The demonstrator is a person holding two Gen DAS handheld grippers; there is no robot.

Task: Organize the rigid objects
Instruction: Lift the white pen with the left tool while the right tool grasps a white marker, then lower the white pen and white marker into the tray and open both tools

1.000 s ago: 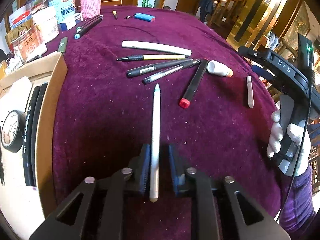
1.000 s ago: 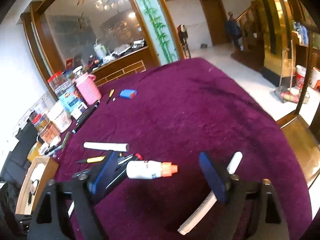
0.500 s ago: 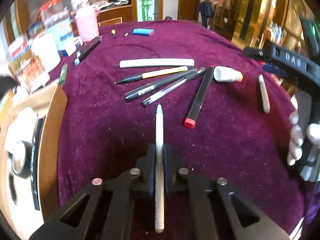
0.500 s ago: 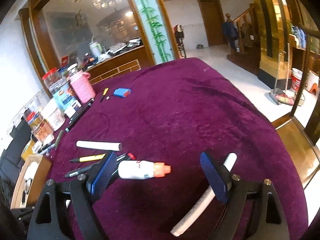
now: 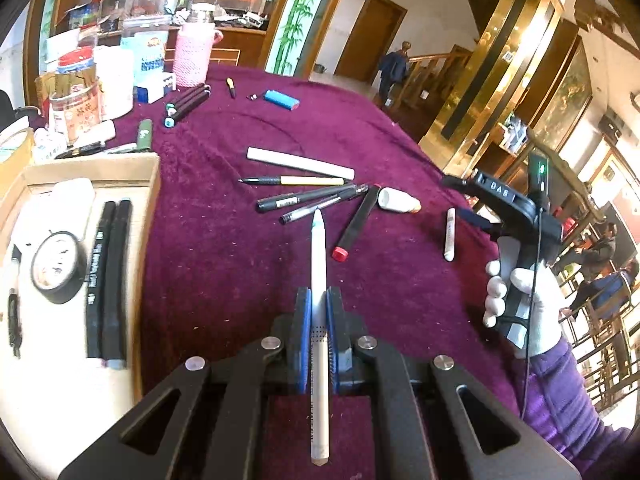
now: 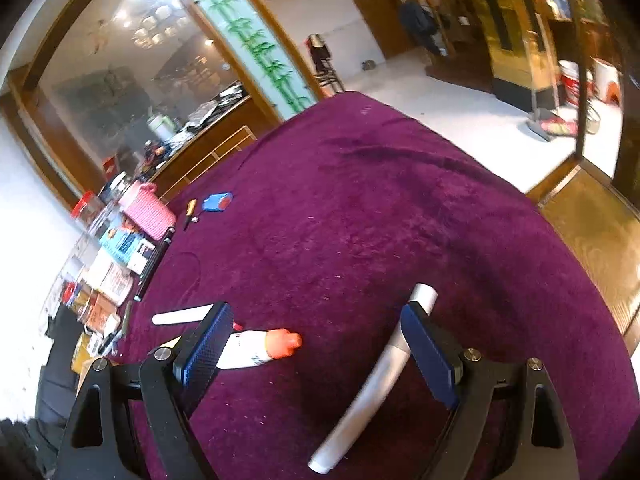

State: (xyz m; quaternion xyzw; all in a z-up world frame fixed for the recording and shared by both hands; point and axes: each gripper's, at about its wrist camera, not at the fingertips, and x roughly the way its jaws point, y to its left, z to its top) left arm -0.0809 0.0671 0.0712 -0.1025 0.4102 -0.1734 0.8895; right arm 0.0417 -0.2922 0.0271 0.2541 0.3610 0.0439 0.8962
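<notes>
Clamped in the left gripper [image 5: 319, 334], the white pen [image 5: 319, 276] runs lengthwise along the fingers, tip pointing far; the cardboard box [image 5: 152, 184] lies to its left, close by. Right gripper [image 6: 316, 344] hangs wide and empty over the white marker [image 6: 376, 384].

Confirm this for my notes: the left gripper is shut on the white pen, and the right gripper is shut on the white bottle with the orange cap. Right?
Not quite. The left gripper is shut on the white pen, but the right gripper is open: in the right wrist view the white bottle lies free on the cloth between its jaws.
</notes>
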